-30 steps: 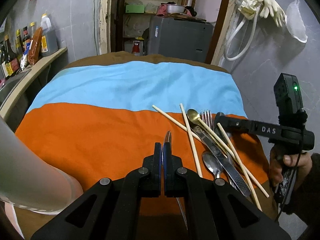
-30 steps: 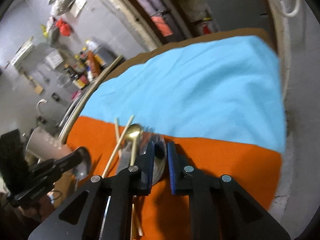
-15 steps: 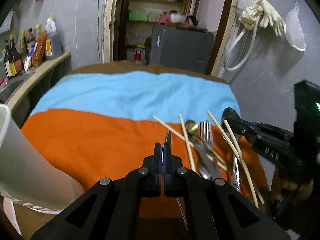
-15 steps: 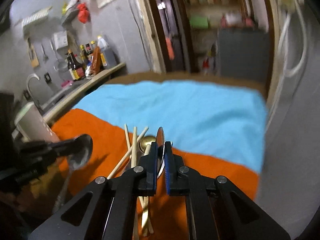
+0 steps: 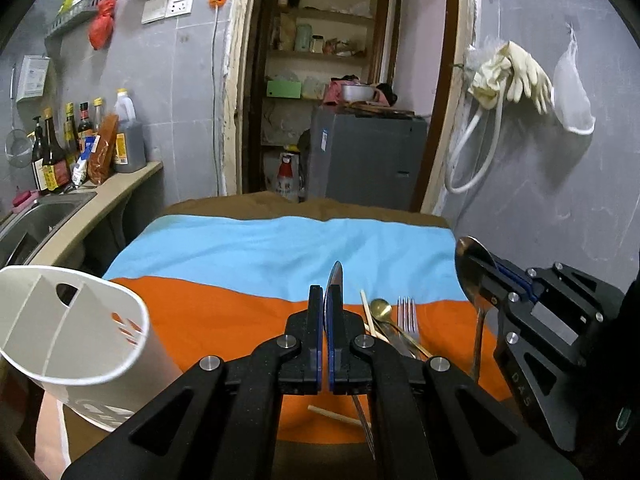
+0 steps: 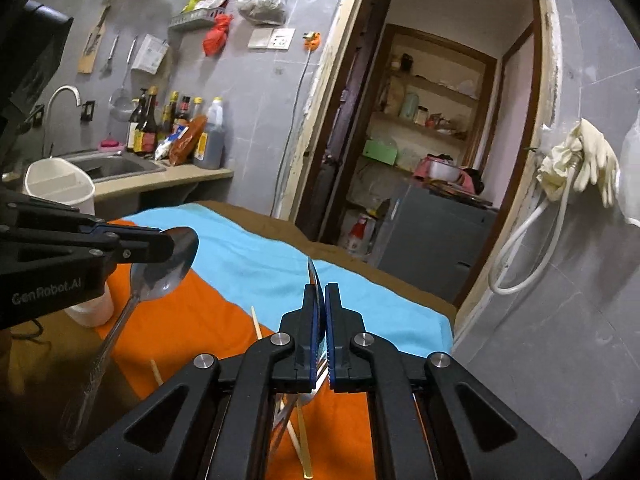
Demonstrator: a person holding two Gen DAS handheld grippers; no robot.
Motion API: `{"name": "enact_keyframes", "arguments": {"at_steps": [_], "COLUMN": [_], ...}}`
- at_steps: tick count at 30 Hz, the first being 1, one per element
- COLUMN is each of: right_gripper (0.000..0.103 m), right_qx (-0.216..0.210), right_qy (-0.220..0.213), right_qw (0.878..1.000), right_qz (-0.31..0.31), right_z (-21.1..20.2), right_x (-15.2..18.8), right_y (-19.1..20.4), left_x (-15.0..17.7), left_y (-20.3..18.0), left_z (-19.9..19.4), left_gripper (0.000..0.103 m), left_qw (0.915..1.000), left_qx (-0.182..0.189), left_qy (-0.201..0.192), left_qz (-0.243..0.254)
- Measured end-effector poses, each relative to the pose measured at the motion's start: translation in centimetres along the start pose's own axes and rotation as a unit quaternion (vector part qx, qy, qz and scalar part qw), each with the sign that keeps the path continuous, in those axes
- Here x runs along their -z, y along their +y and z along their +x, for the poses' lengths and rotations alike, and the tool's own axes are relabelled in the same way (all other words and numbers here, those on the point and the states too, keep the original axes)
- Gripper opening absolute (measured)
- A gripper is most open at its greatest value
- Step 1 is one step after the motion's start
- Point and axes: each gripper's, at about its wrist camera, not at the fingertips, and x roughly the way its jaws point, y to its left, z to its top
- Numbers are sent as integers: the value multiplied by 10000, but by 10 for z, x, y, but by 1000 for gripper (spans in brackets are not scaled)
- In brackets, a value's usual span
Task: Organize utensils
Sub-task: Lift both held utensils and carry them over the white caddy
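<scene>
Left gripper (image 5: 325, 300) clamped on a steel spoon (image 6: 168, 272) by its bowl, right gripper (image 6: 323, 300) clamped on a second spoon (image 5: 474, 276), both raised above the orange cloth (image 5: 224, 320), white utensil holder (image 5: 72, 340) left of it, fork (image 5: 408, 316), gold spoon (image 5: 380, 309), chopsticks (image 5: 366, 308) lying on it.

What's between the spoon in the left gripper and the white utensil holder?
Nothing visible. The utensil holder stands left of the left gripper and its spoon, top open, with only orange cloth between. The fork and the right gripper, shut on a second spoon, are off to the right.
</scene>
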Motion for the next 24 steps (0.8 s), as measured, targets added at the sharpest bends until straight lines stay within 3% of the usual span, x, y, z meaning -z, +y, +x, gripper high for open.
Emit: {"name": "enact_keyframes", "arguments": {"at_steps": [9, 15, 24], "right_gripper": [1, 1, 1], "right_qx": [245, 238, 75], "right_qy": [-284, -505, -1237], "right_qw": [9983, 9923, 9847], "right_qz": [445, 1108, 1226], "right_z": [-23, -41, -52], "right_x": [-32, -60, -124], "right_y": [3, 0, 41], "left_x": [-22, -47, -98], "left_y": [20, 38, 105], "left_z": [-32, -62, -113], "left_gripper": [0, 0, 0], "left_qw": [9992, 9971, 9905], "left_qx": [75, 148, -56], "left_qy": [-350, -687, -1268], "left_qz": [-178, -282, -530]}}
